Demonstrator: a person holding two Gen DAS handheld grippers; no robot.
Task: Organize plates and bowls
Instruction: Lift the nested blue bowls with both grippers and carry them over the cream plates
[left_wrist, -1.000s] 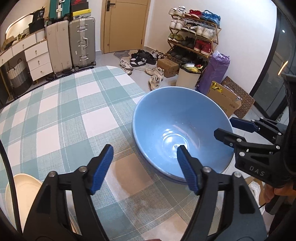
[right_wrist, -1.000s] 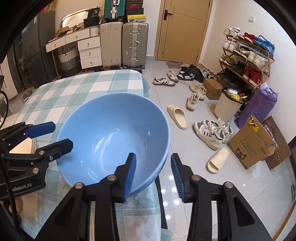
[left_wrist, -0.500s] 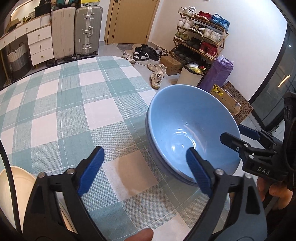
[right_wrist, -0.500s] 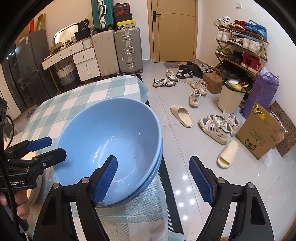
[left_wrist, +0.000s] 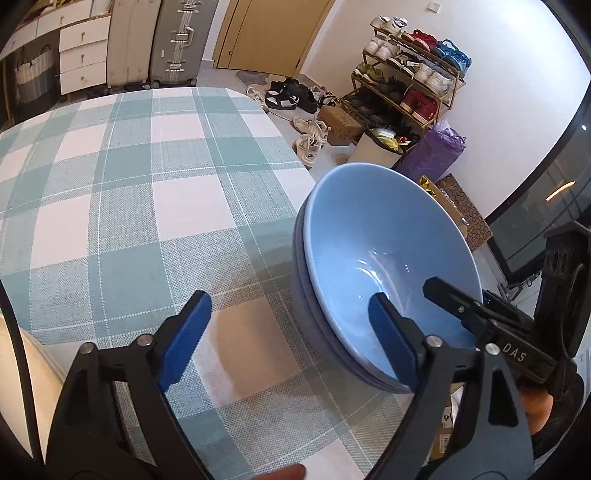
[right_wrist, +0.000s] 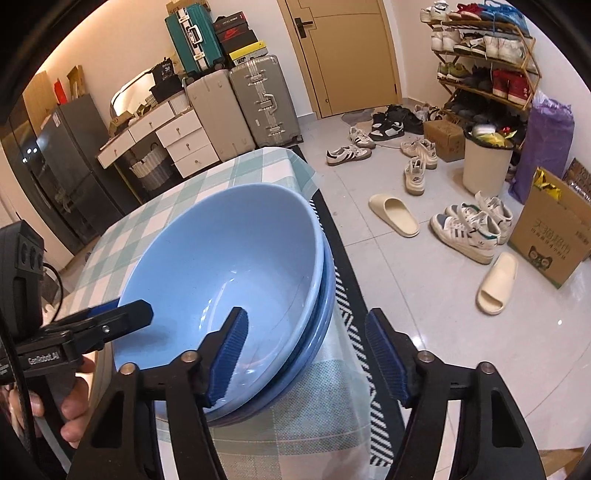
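A stack of light blue bowls (left_wrist: 376, 258) sits at the right edge of the checked table (left_wrist: 147, 177); it also shows in the right wrist view (right_wrist: 229, 269). My left gripper (left_wrist: 291, 332) is open and empty, near the stack's left side, its right finger in front of the rim. My right gripper (right_wrist: 306, 350) is open and empty, its fingers straddling the stack's near rim without touching. A cream plate (left_wrist: 22, 365) peeks in at the far left.
The table edge drops off just right of the bowls. On the floor lie shoes and slippers (right_wrist: 393, 214), a cardboard box (right_wrist: 550, 236), a white bin (right_wrist: 484, 162) and a shoe rack (right_wrist: 484, 59). Suitcases (right_wrist: 262, 99) stand by the door.
My right gripper opened and let go of the bowl's rim, leaving it on the stack. Both grippers pulled back slightly from the bowls.
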